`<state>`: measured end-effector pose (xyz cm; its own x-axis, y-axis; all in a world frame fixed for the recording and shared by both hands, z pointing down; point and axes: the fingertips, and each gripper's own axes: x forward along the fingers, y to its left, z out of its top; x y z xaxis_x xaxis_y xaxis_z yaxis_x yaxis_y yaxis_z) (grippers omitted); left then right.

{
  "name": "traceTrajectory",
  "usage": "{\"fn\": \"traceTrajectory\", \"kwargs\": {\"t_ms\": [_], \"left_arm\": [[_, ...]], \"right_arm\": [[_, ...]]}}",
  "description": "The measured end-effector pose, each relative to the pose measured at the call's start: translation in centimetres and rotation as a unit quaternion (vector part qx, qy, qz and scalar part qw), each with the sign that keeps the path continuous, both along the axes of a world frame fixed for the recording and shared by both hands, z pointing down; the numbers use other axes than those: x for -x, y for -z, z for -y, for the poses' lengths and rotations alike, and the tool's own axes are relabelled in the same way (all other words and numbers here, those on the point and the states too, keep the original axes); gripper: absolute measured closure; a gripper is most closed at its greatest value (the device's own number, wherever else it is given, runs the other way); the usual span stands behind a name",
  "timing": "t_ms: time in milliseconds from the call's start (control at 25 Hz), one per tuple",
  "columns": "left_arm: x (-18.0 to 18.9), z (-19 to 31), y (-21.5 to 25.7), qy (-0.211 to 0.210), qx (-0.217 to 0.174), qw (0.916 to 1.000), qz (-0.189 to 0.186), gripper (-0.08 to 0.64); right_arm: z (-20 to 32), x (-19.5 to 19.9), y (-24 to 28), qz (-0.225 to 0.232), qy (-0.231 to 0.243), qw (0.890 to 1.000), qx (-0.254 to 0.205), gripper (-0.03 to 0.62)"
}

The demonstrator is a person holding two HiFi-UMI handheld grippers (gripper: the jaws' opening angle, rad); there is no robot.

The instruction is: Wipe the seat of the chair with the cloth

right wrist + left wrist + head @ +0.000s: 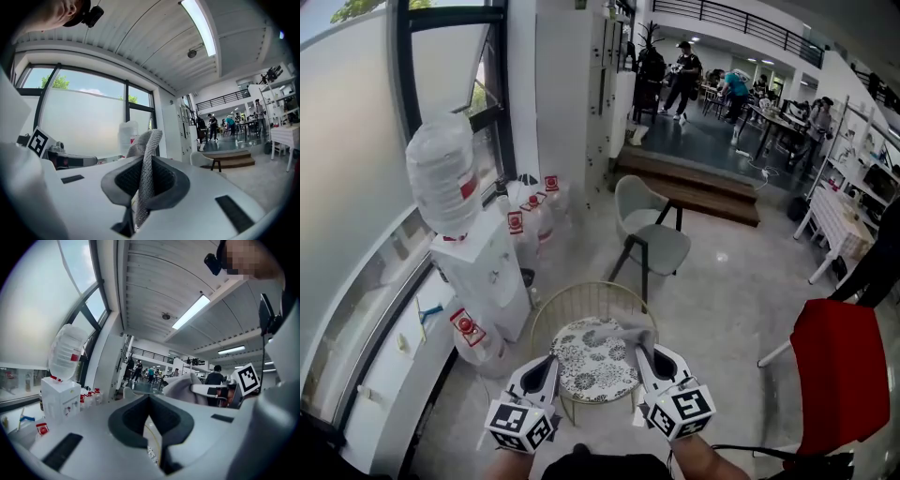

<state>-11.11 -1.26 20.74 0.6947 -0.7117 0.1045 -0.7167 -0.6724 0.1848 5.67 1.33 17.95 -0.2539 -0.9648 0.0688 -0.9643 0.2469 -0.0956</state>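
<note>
Nearest, the left tongs [546, 373] are clenched on nothing; only a sliver of patterned seat shows through the slit under their pads. Beside them the right tongs [651, 360] are clamped on the grey knitted cloth [630, 334]. One fold stands up between the pads, and the rest trails forward onto the far right edge of the seat [586, 361].

The wipe looks barely begun. To do it well, the right tongs should probably drop lower so the cloth lies flat rather than bunched. They can then sweep leftward in overlapping passes, keeping the hard tips off the fabric. The chair [572, 377] looks light, so the free tongs might steady it.

The seat is round and white with dark floral blotches, and a thin gold wire back [581, 300] curves round its far side. Beyond stand a water dispenser [483, 272] at left and, farther off, a grey chair [652, 239].
</note>
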Motion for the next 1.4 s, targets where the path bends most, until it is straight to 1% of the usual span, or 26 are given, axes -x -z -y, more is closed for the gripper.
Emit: {"fn": "traceTrajectory", "kwargs": {"t_ms": [200,480,560,640,720,880,960,1080,1280,1400], "left_arm": [[0.7,1.8,-0.9,-0.001,0.014,0.9999,0.0,0.555],[0.1,4.5,-3.2,0.004,0.034,0.9994,0.001,0.555],[-0.4,5.3,-4.0,0.008,0.039,0.9992,0.004,0.555],[-0.3,5.7,-5.0,0.023,0.053,0.9982,0.012,0.555],[0.0,5.8,-6.1,0.042,0.074,0.9962,0.018,0.555],[-0.7,6.6,-8.7,0.061,0.092,0.9936,0.023,0.555],[-1.1,7.3,-10.8,0.071,0.105,0.9915,0.029,0.555],[-1.5,8.2,-14.5,0.084,0.127,0.9871,0.05,0.555],[-2.2,9.0,-20.9,0.095,0.17,0.979,0.062,0.555],[-2.4,8.9,-24.4,0.095,0.198,0.9732,0.07,0.555]], "right_arm": [[2.1,0.8,-0.3,-0.004,0.001,1.0,0.014,0.566],[5.0,1.2,-1.6,-0.009,0.016,1.0,0.018,0.566],[6.1,1.1,-2.4,-0.009,0.025,0.999,0.02,0.566],[6.9,1.4,-3.9,-0.001,0.04,0.999,0.034,0.566],[7.5,1.8,-5.8,0.005,0.06,0.997,0.055,0.566],[9.1,2.1,-10.3,0.014,0.09,0.992,0.086,0.566],[9.8,2.1,-12.8,0.022,0.1,0.989,0.102,0.566],[10.7,2.6,-16.6,0.028,0.119,0.985,0.125,0.566],[11.4,3.7,-24.1,0.023,0.138,0.971,0.192,0.566],[11.3,5.1,-28.6,0.023,0.156,0.962,0.222,0.566]]}}
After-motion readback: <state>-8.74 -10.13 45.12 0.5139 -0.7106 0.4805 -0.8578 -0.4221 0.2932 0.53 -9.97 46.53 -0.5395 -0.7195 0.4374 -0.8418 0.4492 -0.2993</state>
